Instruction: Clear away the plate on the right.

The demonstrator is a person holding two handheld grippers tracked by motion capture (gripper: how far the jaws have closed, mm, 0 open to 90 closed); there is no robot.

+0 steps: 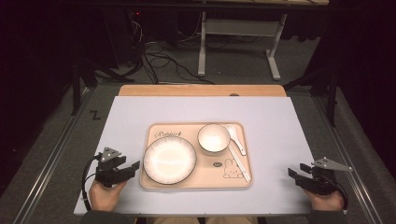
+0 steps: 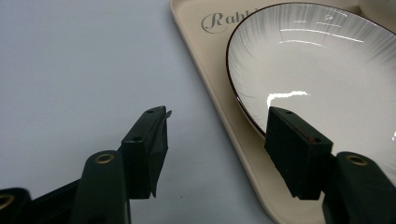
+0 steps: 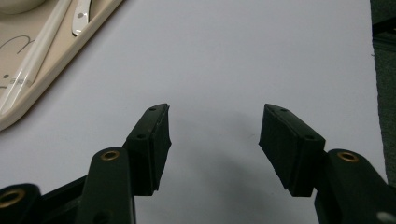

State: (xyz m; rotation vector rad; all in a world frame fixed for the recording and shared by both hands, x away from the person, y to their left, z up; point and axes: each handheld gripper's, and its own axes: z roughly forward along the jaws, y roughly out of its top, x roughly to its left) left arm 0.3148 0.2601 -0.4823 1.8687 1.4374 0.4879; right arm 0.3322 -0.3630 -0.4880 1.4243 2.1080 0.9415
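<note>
A beige tray (image 1: pixel 197 183) lies in the middle of the white table. It holds a white plate (image 1: pixel 169 159) with a dark rim at its left, a white bowl (image 1: pixel 213 138) behind it, a white spoon (image 1: pixel 235 136) and white chopsticks (image 1: pixel 239 162) at the right. My left gripper (image 1: pixel 131 168) rests open on the table just left of the tray, its jaws aimed at the plate (image 2: pixel 317 74) and the tray's edge (image 2: pixel 219 107). My right gripper (image 1: pixel 295 173) rests open near the table's right edge, with bare table between its jaws. The chopsticks (image 3: pixel 32 56) and spoon handle (image 3: pixel 83 14) show at the right gripper view's top left.
The white table surface (image 1: pixel 126 121) sits on a wooden top (image 1: pixel 201 90). Beyond it are a dark carpeted floor with cables (image 1: pixel 163 60) and a white metal stand (image 1: pixel 238 42). Metal rails (image 1: pixel 46 163) run along both sides of the table.
</note>
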